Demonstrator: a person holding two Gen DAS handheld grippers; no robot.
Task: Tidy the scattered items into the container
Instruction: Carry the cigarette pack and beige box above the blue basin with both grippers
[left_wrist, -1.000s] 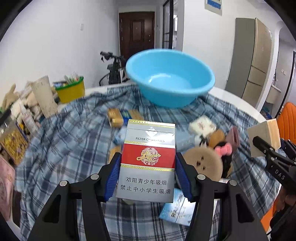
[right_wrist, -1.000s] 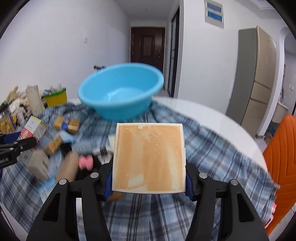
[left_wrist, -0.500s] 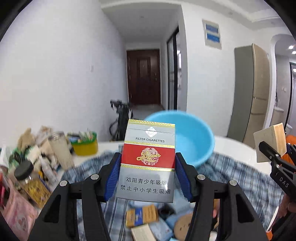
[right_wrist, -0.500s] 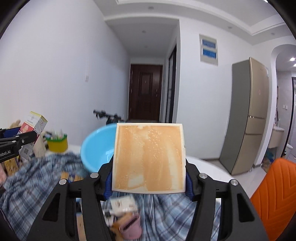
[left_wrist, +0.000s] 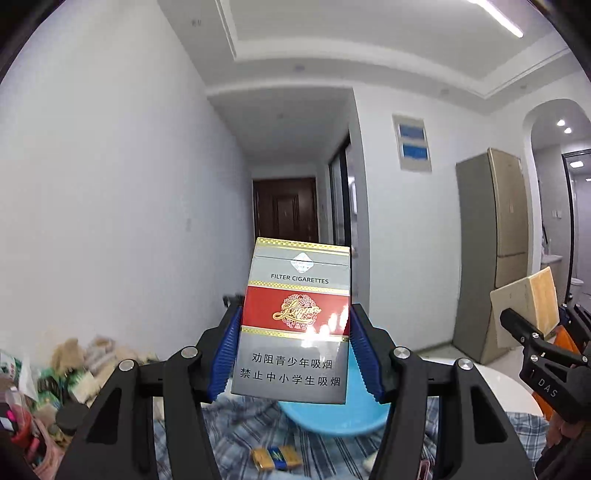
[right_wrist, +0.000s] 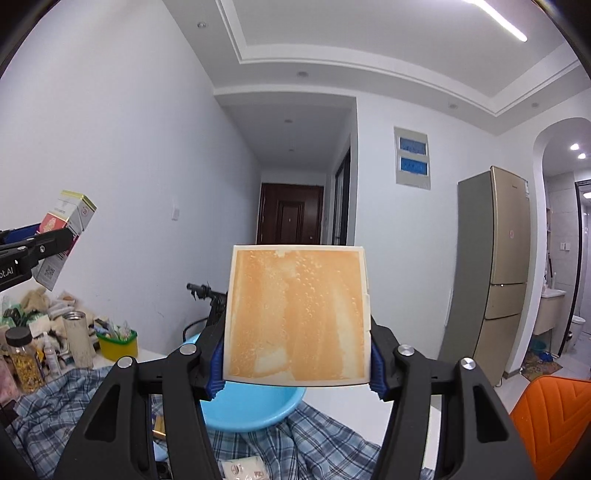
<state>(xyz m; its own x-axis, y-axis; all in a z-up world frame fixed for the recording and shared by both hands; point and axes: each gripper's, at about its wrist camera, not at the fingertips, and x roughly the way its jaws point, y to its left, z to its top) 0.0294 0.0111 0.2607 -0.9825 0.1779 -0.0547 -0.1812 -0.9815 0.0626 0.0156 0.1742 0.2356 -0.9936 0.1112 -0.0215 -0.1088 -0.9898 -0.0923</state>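
Observation:
My left gripper (left_wrist: 293, 354) is shut on a grey and red cigarette pack (left_wrist: 293, 317), held high above the table. My right gripper (right_wrist: 297, 354) is shut on a flat orange and cream square box (right_wrist: 297, 314), also raised. The blue basin (left_wrist: 332, 417) sits below and beyond both on the plaid cloth; it also shows in the right wrist view (right_wrist: 251, 406). Each gripper shows in the other's view: the right one with its box (left_wrist: 524, 310), the left one with its pack (right_wrist: 61, 236).
A plaid cloth (right_wrist: 66, 402) covers the round white table (left_wrist: 498, 387). A small yellow and blue pack (left_wrist: 275, 456) lies on the cloth. Clutter with a yellow-green tub (right_wrist: 116, 345), a flask (right_wrist: 77, 341) and jars stands at the left. An orange chair (right_wrist: 550, 421) is at the right.
Both grippers have risen and tilted upward with their loads. The basin and table have dropped to the bottom of both views, and ceiling now fills the top.

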